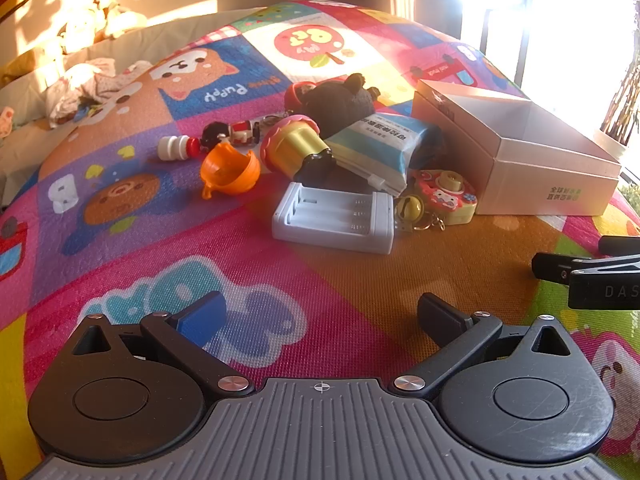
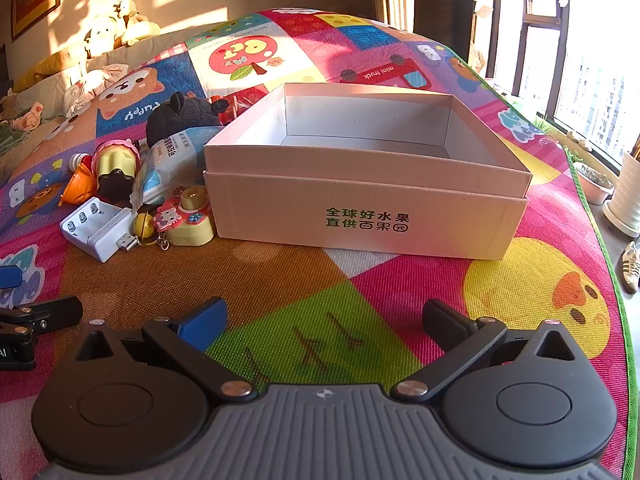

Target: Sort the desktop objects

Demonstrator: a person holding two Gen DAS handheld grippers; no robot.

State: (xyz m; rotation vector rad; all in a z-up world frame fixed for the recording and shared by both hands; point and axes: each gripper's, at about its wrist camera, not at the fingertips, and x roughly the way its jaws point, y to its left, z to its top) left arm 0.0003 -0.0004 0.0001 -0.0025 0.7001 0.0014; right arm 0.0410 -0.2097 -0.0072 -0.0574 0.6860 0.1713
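Observation:
A heap of small objects lies on the colourful play mat (image 1: 360,272): a grey battery charger (image 1: 334,218), an orange capsule half (image 1: 230,170), a pink and gold cupcake toy (image 1: 294,146), a black plush (image 1: 338,104), a blue and white packet (image 1: 380,146), a toy camera keychain (image 1: 448,196) with a gold bell (image 1: 409,208). An empty white cardboard box (image 2: 366,172) stands to their right. My left gripper (image 1: 322,316) hovers open short of the charger, nothing between its fingers. My right gripper (image 2: 324,322) is open and empty in front of the box.
A white and red bottle toy (image 1: 178,147) and a small figure (image 1: 236,134) lie at the heap's left. Bedding and plush toys (image 2: 112,24) sit at the far left by the wall. Windows, a plant pot (image 2: 594,182) and a shoe (image 2: 632,266) are past the mat's right edge.

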